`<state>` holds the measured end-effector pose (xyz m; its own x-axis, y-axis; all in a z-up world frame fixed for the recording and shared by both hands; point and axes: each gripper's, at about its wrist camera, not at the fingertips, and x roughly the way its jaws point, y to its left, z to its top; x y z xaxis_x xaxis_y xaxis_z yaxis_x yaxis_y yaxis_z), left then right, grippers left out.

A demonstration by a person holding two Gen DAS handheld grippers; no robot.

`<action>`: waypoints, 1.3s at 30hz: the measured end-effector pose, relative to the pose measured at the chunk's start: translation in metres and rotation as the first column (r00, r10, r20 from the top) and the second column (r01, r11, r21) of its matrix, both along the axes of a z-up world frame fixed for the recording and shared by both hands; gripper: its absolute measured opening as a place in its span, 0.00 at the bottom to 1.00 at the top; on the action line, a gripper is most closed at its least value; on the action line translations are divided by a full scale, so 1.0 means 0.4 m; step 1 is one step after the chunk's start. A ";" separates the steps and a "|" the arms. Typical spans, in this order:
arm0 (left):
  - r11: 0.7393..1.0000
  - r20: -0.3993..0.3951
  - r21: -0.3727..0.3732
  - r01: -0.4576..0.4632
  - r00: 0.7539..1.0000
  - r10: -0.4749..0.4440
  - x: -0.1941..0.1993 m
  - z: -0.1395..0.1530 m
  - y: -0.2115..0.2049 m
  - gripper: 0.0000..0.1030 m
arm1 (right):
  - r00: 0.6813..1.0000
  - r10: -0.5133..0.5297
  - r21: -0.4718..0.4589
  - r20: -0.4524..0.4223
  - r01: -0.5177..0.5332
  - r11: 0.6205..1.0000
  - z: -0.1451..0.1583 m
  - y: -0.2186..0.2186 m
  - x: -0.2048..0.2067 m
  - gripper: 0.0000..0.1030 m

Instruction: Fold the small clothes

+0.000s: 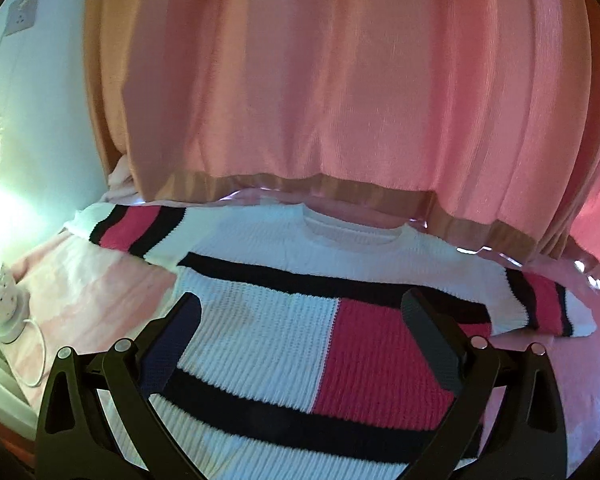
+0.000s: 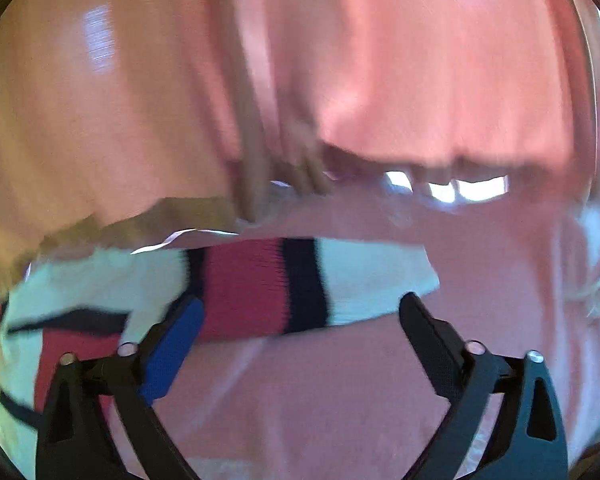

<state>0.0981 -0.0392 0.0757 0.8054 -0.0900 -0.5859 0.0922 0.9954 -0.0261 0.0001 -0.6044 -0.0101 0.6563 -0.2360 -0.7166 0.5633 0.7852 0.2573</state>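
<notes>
A pink-covered surface [image 1: 112, 292], which may be a bed or a worktop, is backed by a long salmon curtain [image 1: 340, 100] whose hem hangs just over its far edge; a pale wall with a socket plate [image 1: 22, 14] is seen at the far left, and a small white dotted object with a cord [image 1: 2, 300] rests at the left edge. The knitted sweater [image 1: 284, 320], white with black bands and red blocks, is laid flat and face up, its neckline toward the curtain and both striped sleeves spread out sideways, an arrangement that is judged to suit a first fold. The left tool [image 1: 302, 308] is held above the sweater's body with its fingers wide apart and nothing between them, apparently so that the whole garment can be surveyed. In the blurred right wrist view, the right tool [image 2: 300, 312] is held with its fingers likewise apart and empty, just near of the right sleeve [image 2: 284, 284], whose cuff end lies on the pink cover. It is judged that this sleeve is being lined up for a pinch, so that it may be drawn inward across the chest. No fold is yet visible, so the task is judged to be at its start.
</notes>
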 end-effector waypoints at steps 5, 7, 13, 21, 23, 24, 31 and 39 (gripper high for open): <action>1.000 -0.096 0.012 -0.020 0.995 0.021 0.055 -0.074 -0.005 0.95 | 0.991 -0.122 0.215 -0.061 0.132 0.968 -0.189 -0.186 0.005 0.67; 0.999 -0.093 0.011 -0.040 0.995 0.041 0.069 -0.086 -0.001 0.95 | 0.989 -0.141 0.257 -0.048 0.149 0.955 -0.224 -0.212 0.012 0.64; 0.998 -0.113 0.048 -0.043 0.992 0.048 0.095 -0.114 -0.013 0.95 | 0.988 -0.153 0.307 0.001 0.145 0.940 -0.286 -0.251 0.064 0.49; 0.997 -0.135 0.026 -0.077 0.988 0.080 0.120 -0.113 0.018 0.95 | 0.971 -0.005 0.255 0.241 -0.058 0.965 -0.091 -0.155 0.114 0.06; 0.996 -0.142 0.003 -0.091 0.986 0.090 0.127 -0.106 0.034 0.95 | 0.929 0.132 0.211 0.345 -0.214 0.954 0.037 -0.048 0.177 0.06; 0.995 -0.142 -0.017 -0.099 0.985 0.096 0.131 -0.098 0.049 0.95 | 0.905 0.196 0.189 0.378 -0.282 0.941 0.089 0.009 0.211 0.06; 0.988 -0.124 -0.084 -0.128 0.985 0.117 0.140 -0.058 0.132 0.95 | 0.667 0.565 0.097 0.486 -0.683 0.723 0.281 0.562 0.519 0.09; 0.992 -0.125 -0.124 -0.031 0.992 0.015 0.192 -0.067 0.205 0.95 | 0.638 0.690 -0.084 0.343 -0.710 0.699 0.270 0.762 0.490 0.48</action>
